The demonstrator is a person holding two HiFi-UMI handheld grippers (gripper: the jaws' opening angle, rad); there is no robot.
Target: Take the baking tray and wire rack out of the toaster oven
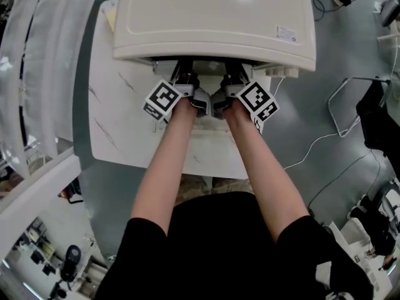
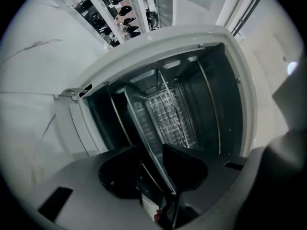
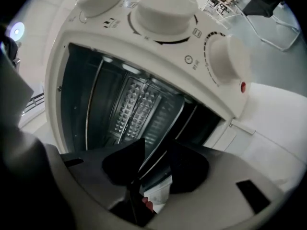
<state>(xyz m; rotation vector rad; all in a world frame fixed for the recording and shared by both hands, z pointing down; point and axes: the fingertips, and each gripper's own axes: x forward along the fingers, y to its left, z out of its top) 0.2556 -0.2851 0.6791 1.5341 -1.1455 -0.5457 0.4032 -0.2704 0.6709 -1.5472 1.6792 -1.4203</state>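
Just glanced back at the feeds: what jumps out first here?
A cream-white toaster oven fills the head view's top, on a white table. The left gripper and right gripper both reach into its open front, jaws apart astride the front rim of the embossed dark metal baking tray inside.

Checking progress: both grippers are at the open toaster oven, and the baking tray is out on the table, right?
Not quite: the baking tray still sits inside the toaster oven, its front edge between the left gripper's parted jaws, per the left gripper view. Rest is right.
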